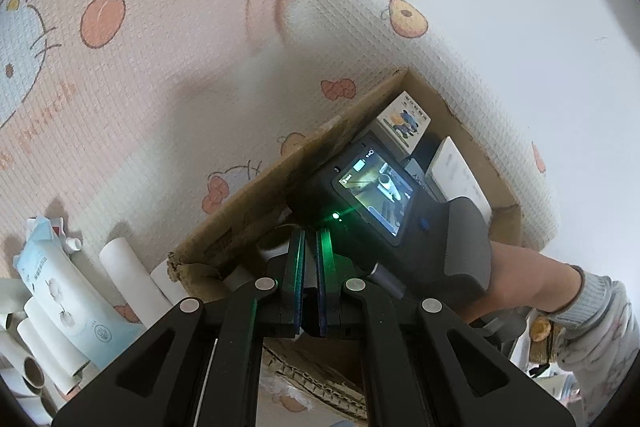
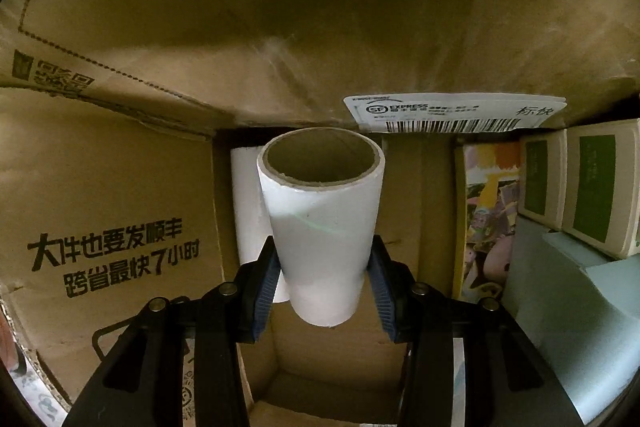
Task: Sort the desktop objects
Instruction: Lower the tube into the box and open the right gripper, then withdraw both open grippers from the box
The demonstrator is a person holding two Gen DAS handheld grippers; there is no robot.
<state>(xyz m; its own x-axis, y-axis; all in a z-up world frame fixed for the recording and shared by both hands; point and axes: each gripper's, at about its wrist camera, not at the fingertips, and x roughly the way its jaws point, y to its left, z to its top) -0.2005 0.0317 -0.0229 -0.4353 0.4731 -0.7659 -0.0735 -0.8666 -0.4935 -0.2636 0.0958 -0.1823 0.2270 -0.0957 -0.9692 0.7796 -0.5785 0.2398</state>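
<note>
Cartoon-print cloth (image 1: 152, 75) covers surface; left gripper (image 1: 310, 279) pressed together, empty; right gripper (image 2: 324, 291) pinching white tube (image 2: 322, 227) inside cardboard box (image 2: 120, 187).

Left wrist view above the cardboard box (image 1: 240, 223); right wrist view close inside it.

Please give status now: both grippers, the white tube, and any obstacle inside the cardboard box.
Left gripper shut, empty. Right gripper shut on white tube, inside cardboard box. Second tube lies just behind; small boxes at right.

Right hand-held gripper (image 2: 323, 291) clamps white tube (image 2: 322, 227); inside cardboard box (image 2: 120, 227).
</note>
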